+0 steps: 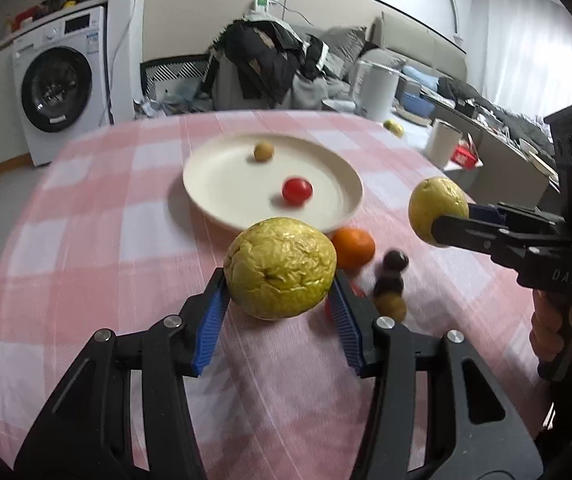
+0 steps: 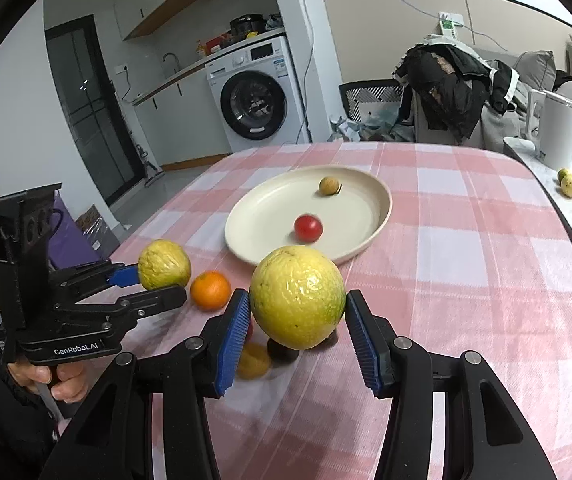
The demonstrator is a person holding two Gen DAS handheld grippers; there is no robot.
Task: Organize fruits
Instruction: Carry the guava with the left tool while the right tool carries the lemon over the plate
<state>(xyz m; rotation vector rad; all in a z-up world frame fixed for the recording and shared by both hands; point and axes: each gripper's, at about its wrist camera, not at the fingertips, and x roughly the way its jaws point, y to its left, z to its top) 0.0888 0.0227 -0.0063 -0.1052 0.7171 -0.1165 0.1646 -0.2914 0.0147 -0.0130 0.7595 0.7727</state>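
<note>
The left gripper (image 1: 279, 292) points level toward the cream plate (image 1: 221, 184), pinching a wrinkled yellow-green fruit (image 1: 279, 268) above the bench (image 1: 85, 216). At its 3 o'clock, the right gripper (image 2: 298, 320) clamps a smoother yellow fruit (image 2: 298, 296), also raised.

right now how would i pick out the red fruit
Find the round cream plate on the pink checked tablecloth. Two small fruits lie in it; the glossy red tomato sits nearer the cameras, unlike the dull tan round fruit behind.
</note>
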